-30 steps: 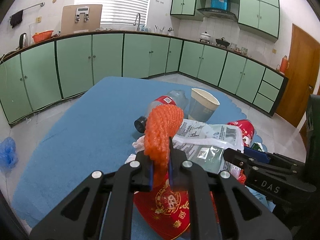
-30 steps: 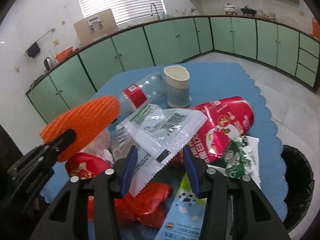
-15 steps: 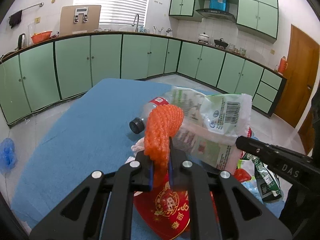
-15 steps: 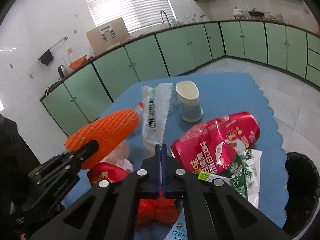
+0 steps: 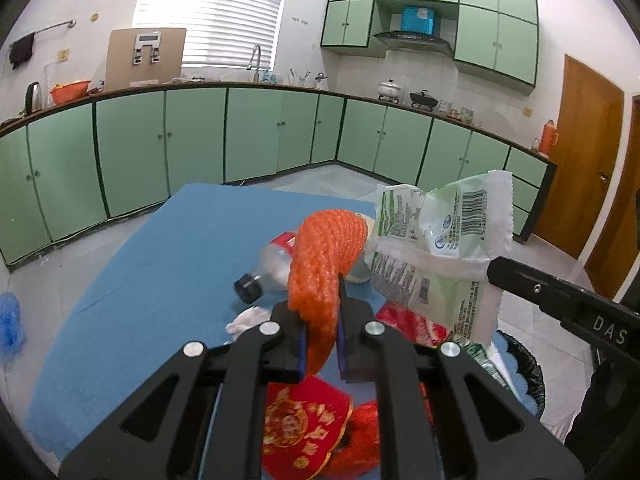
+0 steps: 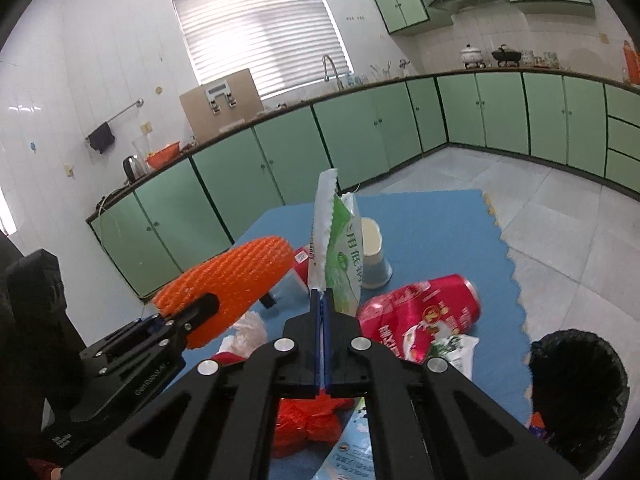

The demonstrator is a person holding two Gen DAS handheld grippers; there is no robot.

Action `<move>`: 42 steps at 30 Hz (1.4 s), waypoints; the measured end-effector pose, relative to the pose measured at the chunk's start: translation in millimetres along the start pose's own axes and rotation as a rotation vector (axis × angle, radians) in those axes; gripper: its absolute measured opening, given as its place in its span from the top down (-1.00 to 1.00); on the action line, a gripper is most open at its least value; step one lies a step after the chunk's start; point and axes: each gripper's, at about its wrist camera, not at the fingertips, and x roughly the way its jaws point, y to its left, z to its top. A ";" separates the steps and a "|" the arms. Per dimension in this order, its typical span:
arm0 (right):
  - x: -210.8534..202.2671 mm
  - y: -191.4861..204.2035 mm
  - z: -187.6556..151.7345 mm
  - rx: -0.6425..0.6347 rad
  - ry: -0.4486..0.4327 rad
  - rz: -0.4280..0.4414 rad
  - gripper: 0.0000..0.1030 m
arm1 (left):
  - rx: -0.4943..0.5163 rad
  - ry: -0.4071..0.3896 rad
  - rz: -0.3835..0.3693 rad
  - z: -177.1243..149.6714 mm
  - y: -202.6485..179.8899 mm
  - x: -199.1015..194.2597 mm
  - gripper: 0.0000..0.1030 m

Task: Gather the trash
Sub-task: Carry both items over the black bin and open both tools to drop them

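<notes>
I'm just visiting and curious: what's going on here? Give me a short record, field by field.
Setting: kitchen, blue mat strewn with trash
Left gripper: shut on orange foam net
Right gripper: shut on green-and-white wrapper, lifted off the mat
Still on mat: plastic bottle, paper cup, red snack bag
Bin: black-lined trash bin beside the mat, on the right

Blue foam mat (image 5: 168, 264) spread on pale tiled floor (image 6: 560, 216); on the mat: clear plastic bottle (image 5: 269, 268) lying on its side, upright paper cup (image 6: 375, 252), red snack bag (image 6: 424, 312), white tissue (image 5: 247, 318), red packet (image 5: 306, 424); black-lined bin (image 6: 576, 384) beside the mat's scalloped edge.
</notes>
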 end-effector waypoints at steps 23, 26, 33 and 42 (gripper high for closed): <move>-113.6 -112.0 11.6 0.086 -0.139 -0.322 0.98 | 0.118 -0.021 -0.290 12.8 -158.8 20.7 0.82; -125.6 -131.9 4.8 0.104 -0.135 -0.376 0.98 | 0.133 -0.002 -0.331 7.3 -181.3 28.0 0.82; -144.1 -172.8 -16.7 0.162 -0.110 -0.468 0.98 | 0.182 0.059 -0.432 -17.9 -238.6 48.2 0.82; -139.6 -234.3 -60.6 0.267 -0.016 -0.551 0.98 | 0.219 0.202 -0.493 -59.5 -283.0 98.4 0.82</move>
